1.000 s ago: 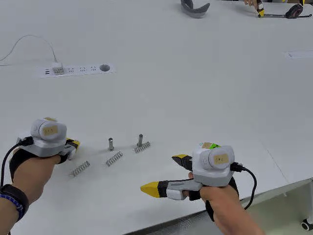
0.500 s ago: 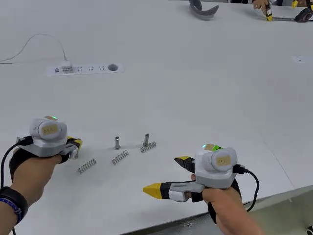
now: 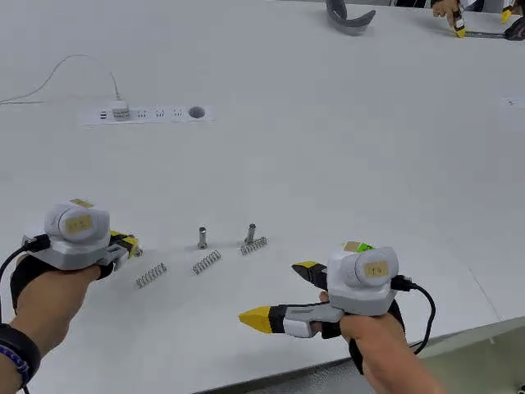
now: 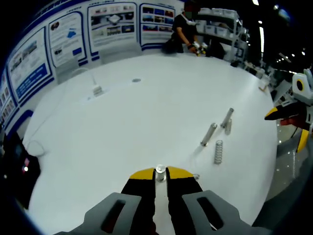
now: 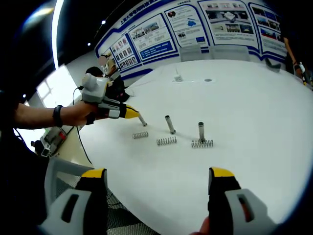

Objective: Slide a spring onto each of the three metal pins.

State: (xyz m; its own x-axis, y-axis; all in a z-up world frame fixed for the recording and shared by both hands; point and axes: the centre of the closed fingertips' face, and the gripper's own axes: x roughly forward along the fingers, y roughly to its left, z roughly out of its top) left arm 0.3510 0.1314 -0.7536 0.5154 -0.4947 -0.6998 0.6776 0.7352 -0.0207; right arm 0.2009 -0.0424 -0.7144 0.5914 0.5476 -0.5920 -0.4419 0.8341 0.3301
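Observation:
Two metal pins (image 3: 203,238) (image 3: 251,233) stand upright on the white table. Three springs lie flat beside them: left spring (image 3: 152,275), middle spring (image 3: 207,262), right spring (image 3: 254,245), which rests against the right pin's foot. My left gripper (image 3: 125,244) is shut on a third pin (image 4: 160,172), held tilted with its lower end near the table (image 5: 142,120), to the left of the springs. My right gripper (image 3: 280,293) is wide open with nothing in it, in front of the right pin. Its yellow tips frame the pins (image 5: 169,124) (image 5: 200,131) and springs (image 5: 166,141).
A white power strip (image 3: 152,113) with a plugged cable lies at the back left. A grey curved object (image 3: 350,16) sits at the far edge. The table's front edge (image 3: 426,345) runs just under my right hand. A person (image 4: 186,29) stands at the far end.
The head view has shifted, so the pins and springs sit a little further right in the picture. Both grippers keep their places and jaw states.

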